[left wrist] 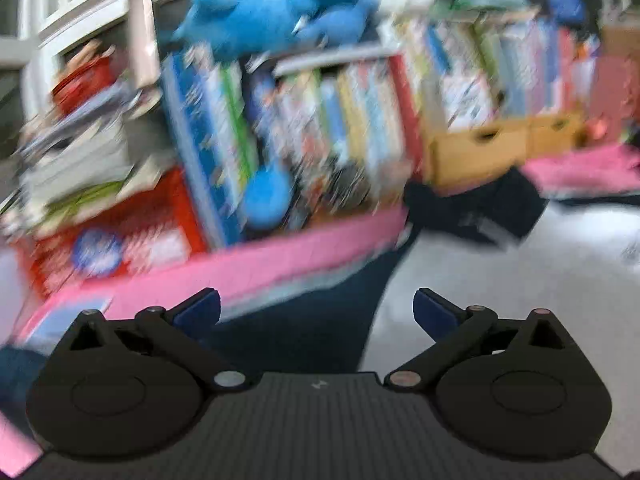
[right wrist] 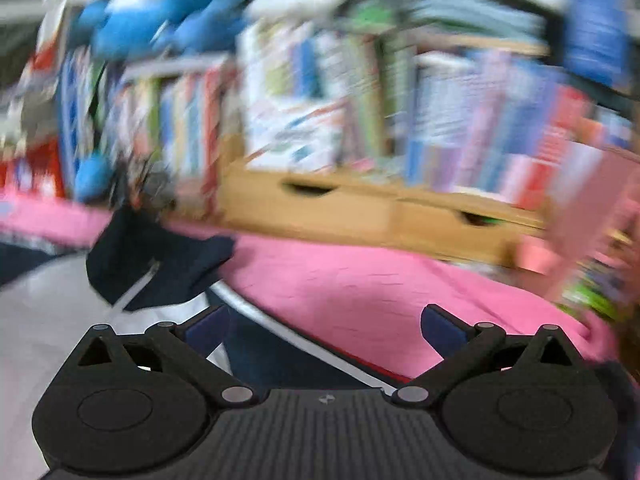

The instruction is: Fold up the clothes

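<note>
Both views are blurred by motion. A white garment with dark navy parts (left wrist: 500, 280) lies on a pink sheet (left wrist: 280, 264). Its navy collar part (left wrist: 476, 212) shows at the far end, and a navy sleeve (left wrist: 320, 320) runs under my left gripper (left wrist: 316, 312), which is open and empty above it. In the right wrist view the same garment (right wrist: 48, 320) lies at the left with its navy collar (right wrist: 160, 268). My right gripper (right wrist: 326, 328) is open and empty over the garment's edge and the pink sheet (right wrist: 380, 300).
A shelf packed with upright books (left wrist: 340, 120) stands right behind the sheet, with wooden drawers (right wrist: 360, 208) under it. Blue plush toys (left wrist: 272, 8) sit on top. A red box (left wrist: 120, 236) stands at the left.
</note>
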Demonstrator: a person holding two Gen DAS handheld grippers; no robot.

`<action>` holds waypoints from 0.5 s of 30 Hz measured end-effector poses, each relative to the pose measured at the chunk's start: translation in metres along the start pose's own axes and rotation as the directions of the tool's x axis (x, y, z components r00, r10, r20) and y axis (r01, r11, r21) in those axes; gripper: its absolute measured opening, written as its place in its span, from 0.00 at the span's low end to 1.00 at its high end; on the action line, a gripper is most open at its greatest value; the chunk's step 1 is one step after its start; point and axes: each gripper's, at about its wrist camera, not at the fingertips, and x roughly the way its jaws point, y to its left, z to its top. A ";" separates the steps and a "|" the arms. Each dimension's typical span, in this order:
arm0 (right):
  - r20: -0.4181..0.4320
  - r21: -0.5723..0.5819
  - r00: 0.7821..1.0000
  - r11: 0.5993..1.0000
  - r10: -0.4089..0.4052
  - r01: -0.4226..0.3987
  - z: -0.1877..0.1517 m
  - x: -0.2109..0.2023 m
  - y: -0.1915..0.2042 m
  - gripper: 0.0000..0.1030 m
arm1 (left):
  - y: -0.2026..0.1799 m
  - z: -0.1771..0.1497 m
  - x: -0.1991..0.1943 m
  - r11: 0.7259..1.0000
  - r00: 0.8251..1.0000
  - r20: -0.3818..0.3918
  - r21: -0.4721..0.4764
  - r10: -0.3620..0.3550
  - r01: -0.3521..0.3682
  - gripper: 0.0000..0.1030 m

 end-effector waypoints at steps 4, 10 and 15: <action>-0.092 -0.074 0.996 0.997 0.008 -0.015 -0.001 0.043 0.020 1.00 | 0.031 0.013 0.048 0.995 0.997 -0.053 0.079 -0.054 0.058 1.00; -0.164 -0.082 0.986 0.995 0.041 -0.055 -0.015 0.070 0.018 1.00 | 0.070 0.003 0.097 0.986 0.968 -0.195 -0.066 -0.160 0.150 1.00; -0.168 0.000 0.979 0.993 0.118 -0.119 -0.021 0.082 0.013 0.98 | 0.076 -0.010 0.119 0.976 0.939 -0.285 -0.150 -0.195 0.157 0.98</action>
